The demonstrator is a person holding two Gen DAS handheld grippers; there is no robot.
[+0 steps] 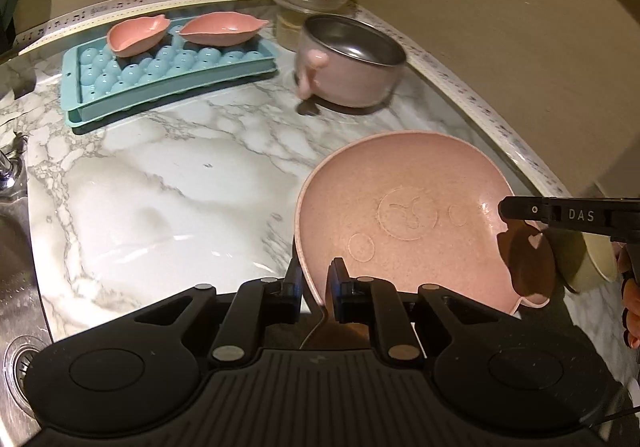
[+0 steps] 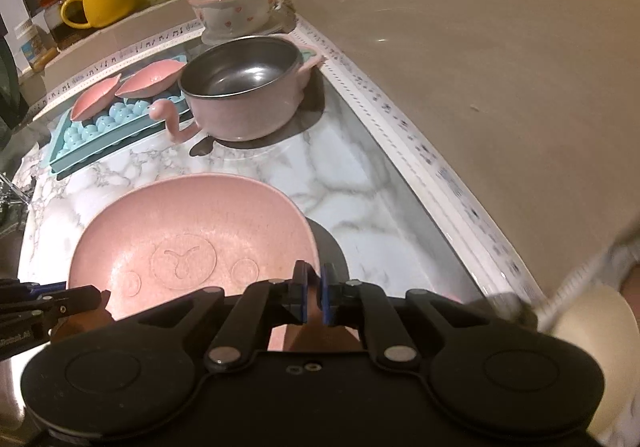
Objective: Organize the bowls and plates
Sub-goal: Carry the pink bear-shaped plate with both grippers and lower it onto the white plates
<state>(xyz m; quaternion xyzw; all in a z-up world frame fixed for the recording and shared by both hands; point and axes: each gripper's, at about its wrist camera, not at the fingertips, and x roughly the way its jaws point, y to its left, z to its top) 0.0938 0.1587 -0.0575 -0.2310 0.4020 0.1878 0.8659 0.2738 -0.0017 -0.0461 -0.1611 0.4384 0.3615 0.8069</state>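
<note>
Pink plate (image 1: pixel 404 207) pinched at opposite rims by left gripper (image 1: pixel 315 279) and right gripper (image 2: pixel 312 287), short of steel-lined bowl (image 2: pixel 244 87); best carried level, grips matched.

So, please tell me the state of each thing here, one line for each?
Large pink plate: empty, gripped at its rim from two sides.
Left gripper: shut on the plate's rim.
Right gripper: shut on the rim.
Pink pot: upright, empty.
Two small pink dishes: empty, resting on the blue tray.
Floral bowl: upright on a saucer.
</note>
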